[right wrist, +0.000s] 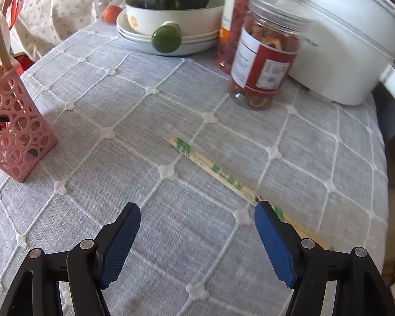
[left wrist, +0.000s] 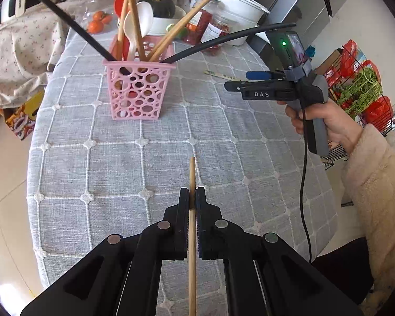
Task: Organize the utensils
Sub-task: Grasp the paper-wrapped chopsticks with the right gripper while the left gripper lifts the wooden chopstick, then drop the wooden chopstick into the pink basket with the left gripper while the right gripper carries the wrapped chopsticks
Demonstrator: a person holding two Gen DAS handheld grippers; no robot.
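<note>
My left gripper point(left wrist: 192, 197) is clenched on a single wooden chopstick point(left wrist: 192, 173), which runs straight along the line of my fingers, its tip poking out ahead of them and its tail trailing back under the camera. The pink holder point(left wrist: 138, 89) stands dead ahead and slightly left of that tip, well apart from it across the grey checked tablecloth point(left wrist: 92, 163), already bristling with wooden chopsticks, two black ones and a white spoon point(left wrist: 139, 21). So the chopstick's long axis points roughly at the holder but lies close to level, while the holder's mouth faces up; I judge the coming move turns on tipping the stick upright before lowering it into a gap among the crowded handles. My right gripper point(right wrist: 197, 216) hangs released, blue pads spread wide, over bare cloth. The wrapped chopsticks point(right wrist: 213, 171) in their green-printed sleeve lie flat on the tablecloth, long axis running diagonally from ahead of my jaws back down to the right, passing just beside and behind my right pad point(right wrist: 273, 242). They sit off to the right of the jaw gap rather than inside it, so I think I would need to shift right and turn my wrist to straddle them across their width. My right gripper is clearly the nearer one to that pair; the holder is at the far left of its view.
</note>
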